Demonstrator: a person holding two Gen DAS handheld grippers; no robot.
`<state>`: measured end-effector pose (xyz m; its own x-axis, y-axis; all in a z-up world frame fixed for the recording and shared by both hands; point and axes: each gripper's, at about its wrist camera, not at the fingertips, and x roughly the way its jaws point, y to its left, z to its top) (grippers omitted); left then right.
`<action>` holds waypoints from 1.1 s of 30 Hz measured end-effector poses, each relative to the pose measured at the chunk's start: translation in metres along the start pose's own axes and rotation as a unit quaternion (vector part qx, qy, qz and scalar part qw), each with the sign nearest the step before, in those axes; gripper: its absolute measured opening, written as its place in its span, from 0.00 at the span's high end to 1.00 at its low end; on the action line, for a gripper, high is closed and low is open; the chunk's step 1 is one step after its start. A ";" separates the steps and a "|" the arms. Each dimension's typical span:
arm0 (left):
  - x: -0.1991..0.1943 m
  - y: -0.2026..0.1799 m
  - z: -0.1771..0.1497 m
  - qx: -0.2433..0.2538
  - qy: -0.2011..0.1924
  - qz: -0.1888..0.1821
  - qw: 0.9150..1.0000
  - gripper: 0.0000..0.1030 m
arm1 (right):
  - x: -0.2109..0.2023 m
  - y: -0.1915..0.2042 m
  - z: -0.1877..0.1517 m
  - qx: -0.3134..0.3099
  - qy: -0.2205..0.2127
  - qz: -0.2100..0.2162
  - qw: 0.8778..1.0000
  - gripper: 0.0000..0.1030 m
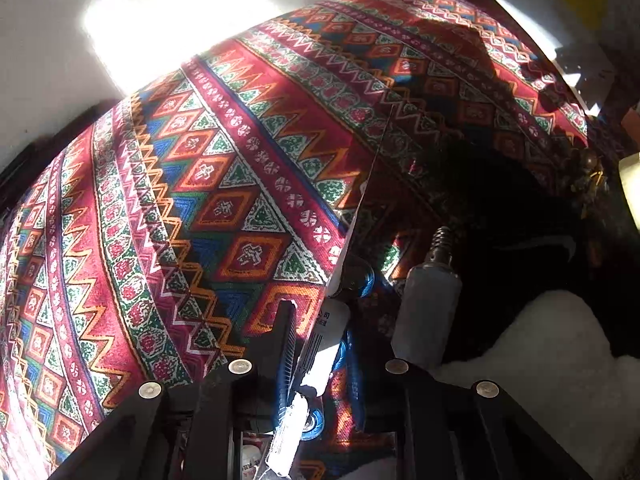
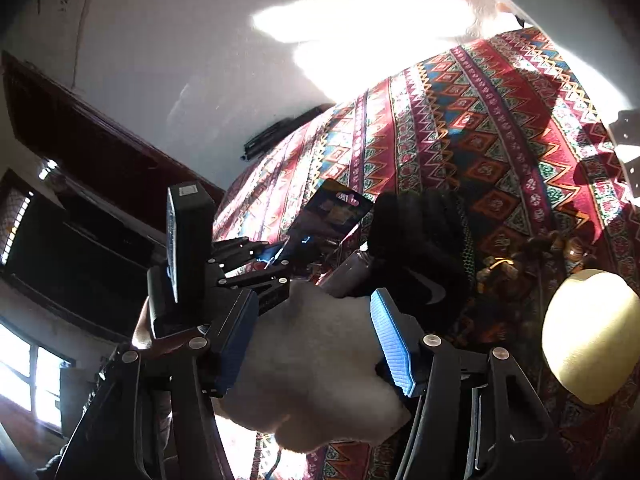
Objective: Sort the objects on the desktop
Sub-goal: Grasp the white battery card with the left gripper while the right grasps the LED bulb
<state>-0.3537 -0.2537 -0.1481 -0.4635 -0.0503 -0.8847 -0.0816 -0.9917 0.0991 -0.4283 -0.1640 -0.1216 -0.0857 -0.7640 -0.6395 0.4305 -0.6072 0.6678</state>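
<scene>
A: Blue pads first. Left gripper (image 1: 320, 312)?

B: Fingers nearly together, pinching a flat card (image 1: 320, 344) edge-on. White label with print; too small to read. The right wrist view shows the same card (image 2: 332, 212) held above the table.

A: Right gripper (image 2: 314, 344)?

B: Fingers wide apart, both pads pressed into white fluff (image 2: 312, 360) that fills the gap.

A: Surface?

B: Red patterned cloth (image 1: 180, 200) covers the table. A black cap (image 2: 416, 248) lies just beyond the fluff. A grey cylinder (image 1: 430, 308) with a threaded tip lies beside the card. A yellow dome (image 2: 588, 336) sits toward the table's right edge.

A: Room?

B: White wall (image 2: 200, 60) in sun behind the far edge, dark wood trim, a window (image 2: 36, 384) at lower left.
</scene>
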 end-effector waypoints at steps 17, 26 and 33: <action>-0.039 0.071 -0.026 -0.116 -0.098 -0.039 0.988 0.88 | 0.112 -0.005 0.046 0.053 0.033 -0.034 0.997 0.71; -0.046 0.070 -0.022 -0.108 -0.058 -0.020 0.992 0.87 | 0.013 0.021 0.041 0.047 -0.055 0.048 0.996 0.70; -0.064 0.037 -0.001 -0.093 -0.072 -0.029 0.993 0.27 | -0.039 0.001 0.012 0.038 -0.083 0.052 0.994 0.70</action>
<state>-0.3260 -0.2878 -0.0888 -0.5851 0.0115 -0.8109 0.0460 -0.9978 -0.0474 -0.4353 -0.1370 -0.0915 -0.1931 -0.8455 -0.4978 0.3755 -0.5324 0.7586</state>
